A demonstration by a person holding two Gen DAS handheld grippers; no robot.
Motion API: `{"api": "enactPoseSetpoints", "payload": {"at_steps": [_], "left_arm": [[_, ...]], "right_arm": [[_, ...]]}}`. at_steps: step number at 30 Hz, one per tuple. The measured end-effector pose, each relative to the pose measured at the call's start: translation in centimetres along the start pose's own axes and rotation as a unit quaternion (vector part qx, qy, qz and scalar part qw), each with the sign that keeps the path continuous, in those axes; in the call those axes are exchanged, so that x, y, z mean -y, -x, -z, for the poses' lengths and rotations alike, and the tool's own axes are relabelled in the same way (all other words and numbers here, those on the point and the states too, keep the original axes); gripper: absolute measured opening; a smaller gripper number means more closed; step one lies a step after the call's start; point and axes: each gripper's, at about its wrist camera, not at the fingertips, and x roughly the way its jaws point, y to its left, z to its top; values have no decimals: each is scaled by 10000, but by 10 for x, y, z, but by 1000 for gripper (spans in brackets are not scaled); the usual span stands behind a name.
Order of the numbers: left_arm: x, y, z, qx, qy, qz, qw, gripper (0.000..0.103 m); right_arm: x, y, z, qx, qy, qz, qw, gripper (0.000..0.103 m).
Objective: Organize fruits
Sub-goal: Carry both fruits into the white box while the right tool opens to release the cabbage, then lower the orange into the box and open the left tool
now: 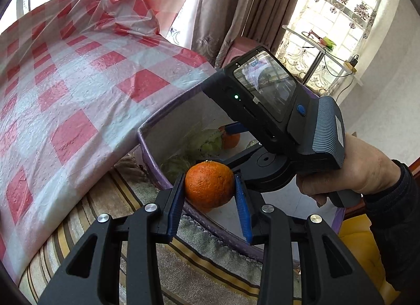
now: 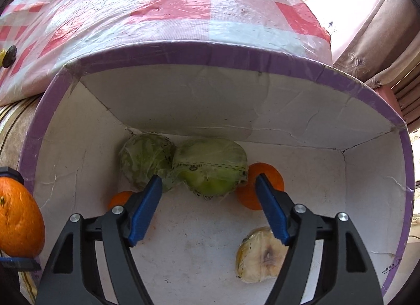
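1. The orange (image 1: pixel 209 183) I carry sits pinched between the blue pads of my left tongs (image 1: pixel 210 187), held just over the near rim of the purple-edged box (image 1: pixel 147 131). The pads touch only its two sides, so I judge that a jolt or a slack squeeze could let it roll out and fall on the striped rug (image 1: pixel 183 260) outside the box instead of inside.

2. If I let go here, the orange may strike the rim and bounce either way; the wall looks like thin card, already creased, and could fold under a knock.

3. My right tongs (image 2: pixel 208 200) hang open and empty inside the box, spread above the two green wrapped fruits (image 2: pixel 210 167), nothing between the pads. Going down as they are, one pad could jab the thin wrap and tear it, or shove the fruit against the small orange behind (image 2: pixel 273 173).

4. The pale wrapped fruit (image 2: pixel 258 257) lies right under my right-hand pad; a careless dip would bruise it, and it already looks browned in the middle.

5. My two tools are crowded close over one box. In the left view the right tool (image 1: pixel 270 100) and the hand (image 1: pixel 354 171) on it stand just behind my orange, so a sideways move could knock them together.

6. The plastic-covered checked cloth (image 1: pixel 78 82) hangs against the box's far side; snagging it might drag the box.
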Motion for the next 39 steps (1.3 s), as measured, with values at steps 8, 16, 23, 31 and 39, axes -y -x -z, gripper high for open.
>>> {"api": "enactPoseSetpoints", "payload": {"at_steps": [8,16,23,31,39], "left_arm": [[-2,-16,-10,-53,17,-99,9999,35],[9,-42,-17,-399,-281,-21,9988,35],[33,-70,-21,-808,-892,-235,9925,35],[68,-95,-15,-1105,-2254,-1027,9625,35],[79,-122,-10,-1613,-2808,-1081,9399,36]], "right_arm": [[2,41,14,270,-53,382,9989,81],[17,80,43,403,-179,1195,9919,94],[65,102,73,648,-981,1499,9817,95],[96,117,104,1134,-1949,1438,9636,99],[105,114,105,1252,-2309,1451,9539,99]]}}
